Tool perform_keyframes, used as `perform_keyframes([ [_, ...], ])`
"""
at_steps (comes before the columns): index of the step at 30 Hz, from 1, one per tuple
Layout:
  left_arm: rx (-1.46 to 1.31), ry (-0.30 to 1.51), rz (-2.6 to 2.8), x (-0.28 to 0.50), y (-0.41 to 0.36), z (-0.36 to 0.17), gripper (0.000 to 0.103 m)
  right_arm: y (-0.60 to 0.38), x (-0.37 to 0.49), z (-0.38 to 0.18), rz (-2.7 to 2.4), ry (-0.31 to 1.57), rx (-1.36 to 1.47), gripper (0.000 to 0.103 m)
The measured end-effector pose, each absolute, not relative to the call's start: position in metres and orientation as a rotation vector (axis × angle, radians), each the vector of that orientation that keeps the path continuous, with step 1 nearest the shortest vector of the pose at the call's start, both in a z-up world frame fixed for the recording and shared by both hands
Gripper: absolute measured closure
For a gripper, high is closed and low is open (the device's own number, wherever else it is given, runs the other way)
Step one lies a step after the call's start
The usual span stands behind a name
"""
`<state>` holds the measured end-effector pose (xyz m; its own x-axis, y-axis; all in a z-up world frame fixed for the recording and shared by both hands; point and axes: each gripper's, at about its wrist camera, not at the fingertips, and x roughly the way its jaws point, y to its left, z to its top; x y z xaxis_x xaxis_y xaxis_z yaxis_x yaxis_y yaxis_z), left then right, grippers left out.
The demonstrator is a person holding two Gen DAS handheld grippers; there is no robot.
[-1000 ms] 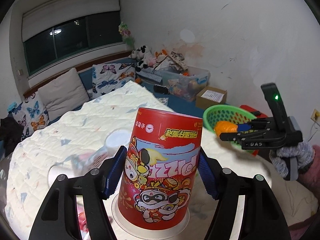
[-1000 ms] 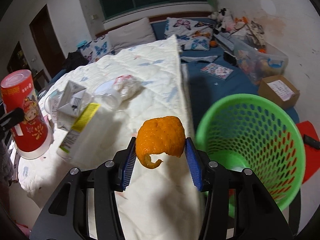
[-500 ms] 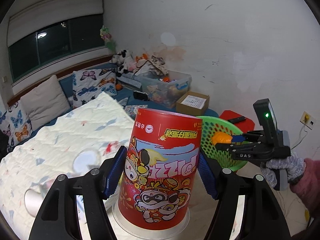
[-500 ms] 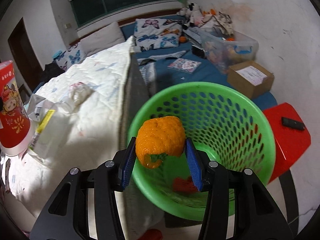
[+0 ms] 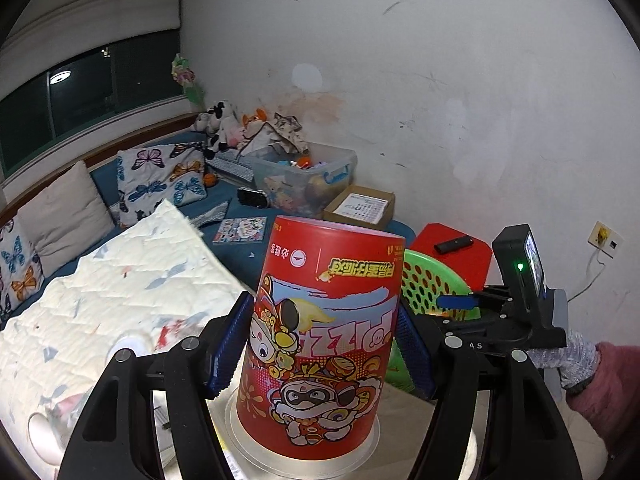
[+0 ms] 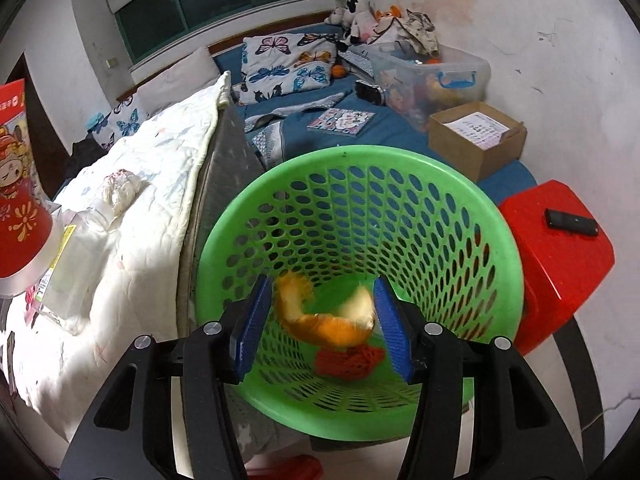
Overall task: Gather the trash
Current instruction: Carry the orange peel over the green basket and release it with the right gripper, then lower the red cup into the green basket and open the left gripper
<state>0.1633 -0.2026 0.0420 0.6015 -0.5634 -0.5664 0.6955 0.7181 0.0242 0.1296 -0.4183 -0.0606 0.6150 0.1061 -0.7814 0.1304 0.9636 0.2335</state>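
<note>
Across the left half of the right wrist view lies the bed with its white quilt point(image 6: 160, 184), crumpled wrappers and a clear bottle point(image 6: 76, 264) lying on it. Just beside its edge, filling the middle of the frame, stands the green perforated basket point(image 6: 496, 264), with a red stool point(image 6: 560, 264) touching its right side. At the bottom centre of the left wrist view, the left gripper point(image 5: 320, 344) has its jaws pinching the sides of a red noodle cup point(image 5: 324, 340), held upside down with its pale rim lowest. At the lower centre of the right wrist view, the right gripper point(image 6: 320, 332) hangs over the basket mouth with jaws spread. Between them, blurred, is the orange peel point(image 6: 324, 324); I cannot tell whether it touches either pad. Below it, on the basket floor, sits a red net scrap point(image 6: 348, 364).
</note>
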Motion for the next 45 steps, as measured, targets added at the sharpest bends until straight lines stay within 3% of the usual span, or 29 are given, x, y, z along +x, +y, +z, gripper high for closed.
perform_keyframes([
  [25,0.258,0.724,-0.83,0.198,-0.304,0.005,0.037,-0.446,0.089,-0.05,-0.065,0.867,0.329,0.043],
  [35,0.221,0.782,-0.843,0.205,-0.322,-0.008,0.037,-0.448,0.084,-0.052,-0.066,0.864,0.348,0.043],
  [38,0.207,0.779,-0.852,0.203,-0.322,-0.007,0.03,-0.449,0.082,-0.052,-0.068,0.863,0.351,0.043],
  [45,0.187,0.758,-0.843,0.194,-0.308,-0.001,0.03,-0.446,0.081,-0.049,-0.063,0.86,0.345,0.043],
])
